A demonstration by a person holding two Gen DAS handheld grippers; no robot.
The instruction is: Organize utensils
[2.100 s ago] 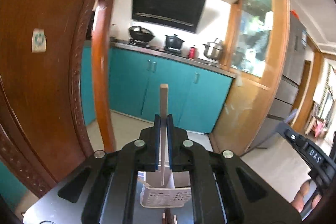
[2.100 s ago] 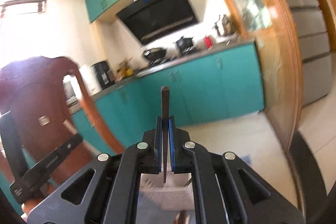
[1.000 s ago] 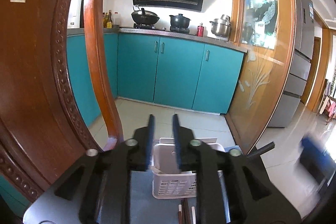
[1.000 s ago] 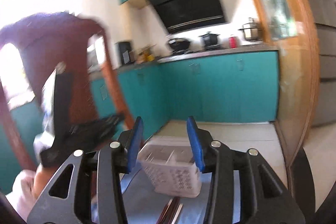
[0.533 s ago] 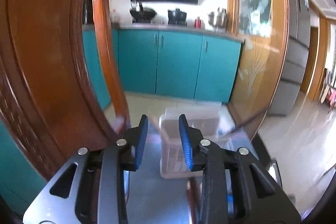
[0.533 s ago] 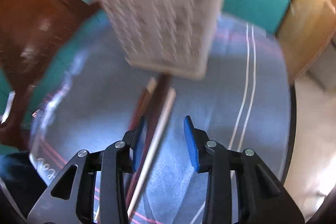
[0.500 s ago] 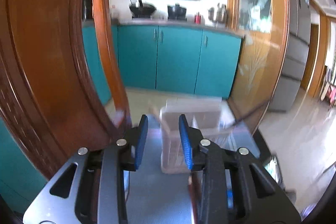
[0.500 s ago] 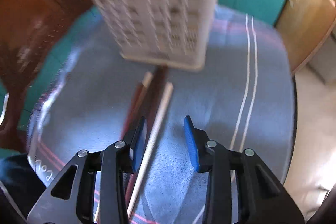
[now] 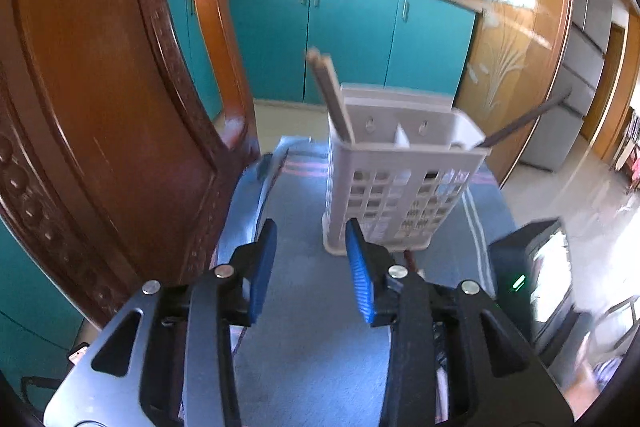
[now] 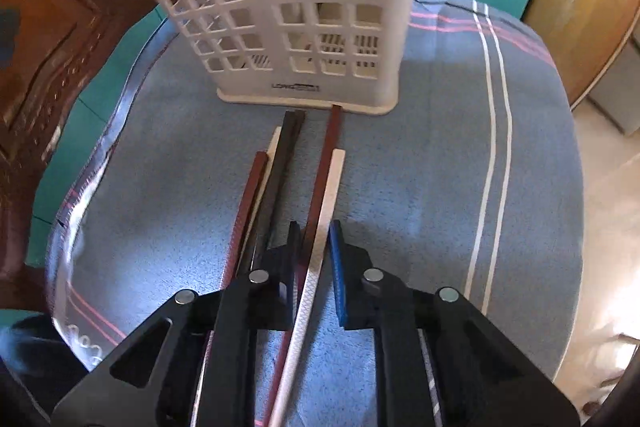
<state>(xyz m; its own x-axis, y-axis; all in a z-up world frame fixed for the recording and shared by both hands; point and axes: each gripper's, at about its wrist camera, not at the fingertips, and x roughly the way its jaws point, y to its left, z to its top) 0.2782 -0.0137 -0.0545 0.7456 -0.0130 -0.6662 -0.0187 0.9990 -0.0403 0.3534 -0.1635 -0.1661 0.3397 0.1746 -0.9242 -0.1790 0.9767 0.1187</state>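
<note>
A white slotted utensil basket stands on a blue cloth-covered table; it also shows in the right wrist view. A light wooden chopstick leans in its left compartment and a dark chopstick sticks out to the right. My left gripper is open and empty, above the cloth in front of the basket. Several chopsticks lie on the cloth before the basket. My right gripper is open, low over them, its jaws either side of a white chopstick and a brown chopstick.
A carved wooden chair back rises close on the left of the table. The table edge drops off on the right to a tiled floor. Teal kitchen cabinets stand behind. My right gripper's black body shows at the right.
Both grippers held chopsticks upright over the basket, then opened and left them in it. Since then both have come down; the right one now straddles the chopsticks on the cloth.
</note>
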